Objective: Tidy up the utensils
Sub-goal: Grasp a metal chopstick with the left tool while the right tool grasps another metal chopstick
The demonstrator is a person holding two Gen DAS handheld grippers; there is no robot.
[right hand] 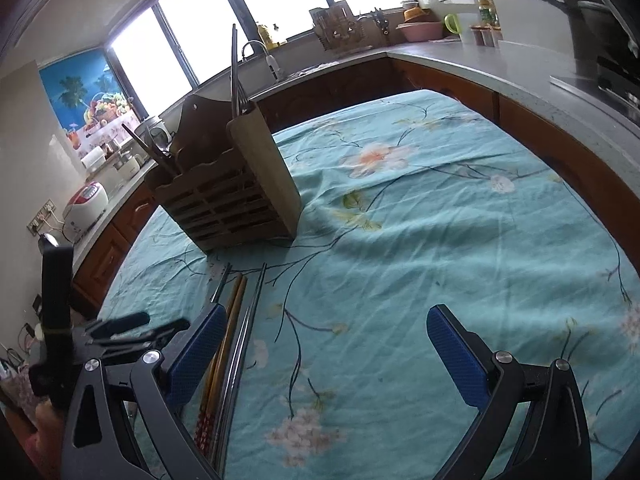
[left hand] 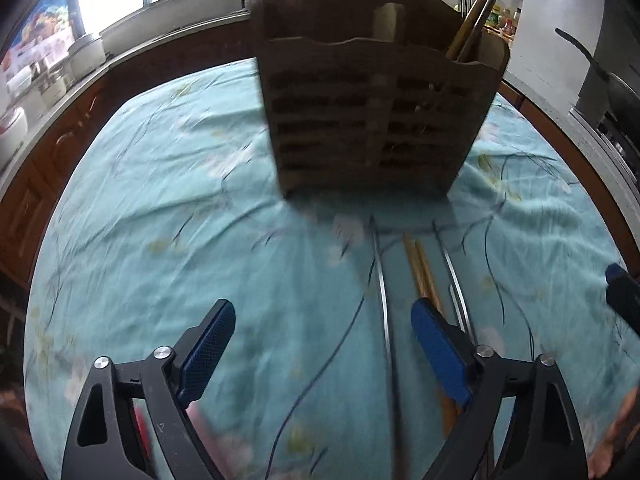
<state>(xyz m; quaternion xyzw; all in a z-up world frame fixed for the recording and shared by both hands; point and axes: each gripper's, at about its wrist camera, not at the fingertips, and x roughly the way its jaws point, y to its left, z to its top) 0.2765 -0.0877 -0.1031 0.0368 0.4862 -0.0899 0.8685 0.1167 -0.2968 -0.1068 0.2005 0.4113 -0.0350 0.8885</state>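
Note:
A brown wooden slatted utensil holder point(left hand: 372, 120) stands on the blue floral tablecloth point(left hand: 160, 200); it also shows in the right wrist view point(right hand: 232, 196), holding a few upright utensils point(right hand: 234, 72). Wooden chopsticks point(left hand: 424, 276) and metal chopsticks point(left hand: 382, 280) lie on the cloth in front of it, also in the right wrist view point(right hand: 224, 352). My left gripper point(left hand: 324, 328) is open and empty, just above the chopsticks. My right gripper point(right hand: 328, 332) is open and empty, with the chopsticks beside its left finger point(right hand: 196, 352).
Kitchen counters point(right hand: 460, 60) with wooden cabinets surround the table. A rice cooker point(right hand: 86, 204) sits at the left, a sink faucet point(right hand: 256, 52) at the back and a stove pan point(right hand: 592, 12) at the right. The left gripper shows in the right wrist view point(right hand: 132, 328).

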